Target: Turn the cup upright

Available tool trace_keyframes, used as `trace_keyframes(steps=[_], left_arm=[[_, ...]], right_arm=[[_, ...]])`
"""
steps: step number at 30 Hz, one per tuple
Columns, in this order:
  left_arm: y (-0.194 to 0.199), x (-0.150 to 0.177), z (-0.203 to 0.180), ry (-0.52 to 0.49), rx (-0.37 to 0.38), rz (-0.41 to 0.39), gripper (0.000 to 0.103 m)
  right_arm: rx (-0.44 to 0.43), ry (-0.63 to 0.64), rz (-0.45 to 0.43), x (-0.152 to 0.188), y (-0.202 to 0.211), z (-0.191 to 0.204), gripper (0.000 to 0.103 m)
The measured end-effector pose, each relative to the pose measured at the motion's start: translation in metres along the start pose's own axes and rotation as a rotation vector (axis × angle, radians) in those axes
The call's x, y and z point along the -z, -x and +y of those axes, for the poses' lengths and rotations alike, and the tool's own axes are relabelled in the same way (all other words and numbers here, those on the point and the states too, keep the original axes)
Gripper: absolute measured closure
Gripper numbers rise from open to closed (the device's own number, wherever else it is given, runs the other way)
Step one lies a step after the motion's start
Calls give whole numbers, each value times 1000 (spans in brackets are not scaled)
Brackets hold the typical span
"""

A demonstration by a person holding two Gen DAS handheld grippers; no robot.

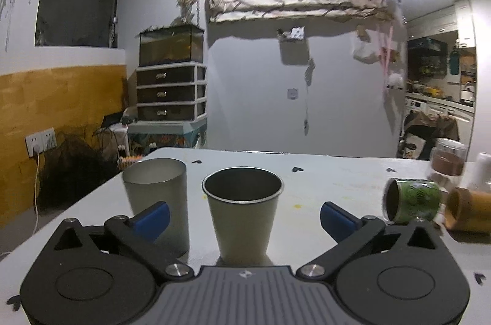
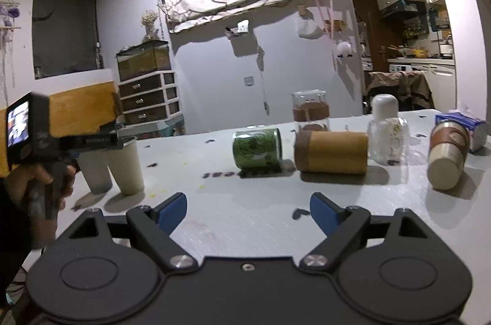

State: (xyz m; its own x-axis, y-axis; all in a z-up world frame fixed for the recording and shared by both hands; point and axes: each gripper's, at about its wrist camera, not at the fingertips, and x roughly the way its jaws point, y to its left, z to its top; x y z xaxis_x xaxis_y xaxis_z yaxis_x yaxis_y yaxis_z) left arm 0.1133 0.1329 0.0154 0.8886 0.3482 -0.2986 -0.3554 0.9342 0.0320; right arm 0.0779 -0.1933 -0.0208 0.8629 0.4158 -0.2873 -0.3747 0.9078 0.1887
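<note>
Two metal cups stand upright on the white table (image 1: pixel 322 187): a tapered one (image 1: pixel 242 211) between the open fingers of my left gripper (image 1: pixel 244 217), not touched, and a straight one (image 1: pixel 158 199) behind the left finger. Both show in the right wrist view, the tapered cup (image 2: pixel 127 165) and the straight cup (image 2: pixel 93 171). A green cup (image 2: pixel 257 150) and a tan cup (image 2: pixel 331 151) lie on their sides; both also show in the left wrist view, green (image 1: pixel 411 200) and tan (image 1: pixel 469 213). A brown-banded tumbler (image 2: pixel 448 154) also lies tipped. My right gripper (image 2: pixel 248 211) is open and empty above bare table.
An upright glass jar with a brown band (image 2: pixel 310 111), a clear bottle with a white cap (image 2: pixel 387 130) and a blue tissue pack (image 2: pixel 463 125) stand at the back right. The hand holding the left gripper (image 2: pixel 36 159) is at the left edge.
</note>
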Motion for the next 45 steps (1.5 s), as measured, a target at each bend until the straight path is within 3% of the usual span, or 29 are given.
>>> trace_keyframes(steps=[5,10,21,30,45], left_arm=[[44,15,4,-11,7,-23,0],[77,35,11,22,91,40,0],[131,61,17,20,0,-9,0],[152,72,9,-24,38,-3,0],[152,76,9,-20,26,10,0]], right_arm=[[-29,22,-15,-5,-1,7,12],[-55,40,-16,-4,1,13,9],[-73,101,-18,-1,5,24,2],[-88,155,3,6,6,38,0],[-83,172,10,9,6,44,0]])
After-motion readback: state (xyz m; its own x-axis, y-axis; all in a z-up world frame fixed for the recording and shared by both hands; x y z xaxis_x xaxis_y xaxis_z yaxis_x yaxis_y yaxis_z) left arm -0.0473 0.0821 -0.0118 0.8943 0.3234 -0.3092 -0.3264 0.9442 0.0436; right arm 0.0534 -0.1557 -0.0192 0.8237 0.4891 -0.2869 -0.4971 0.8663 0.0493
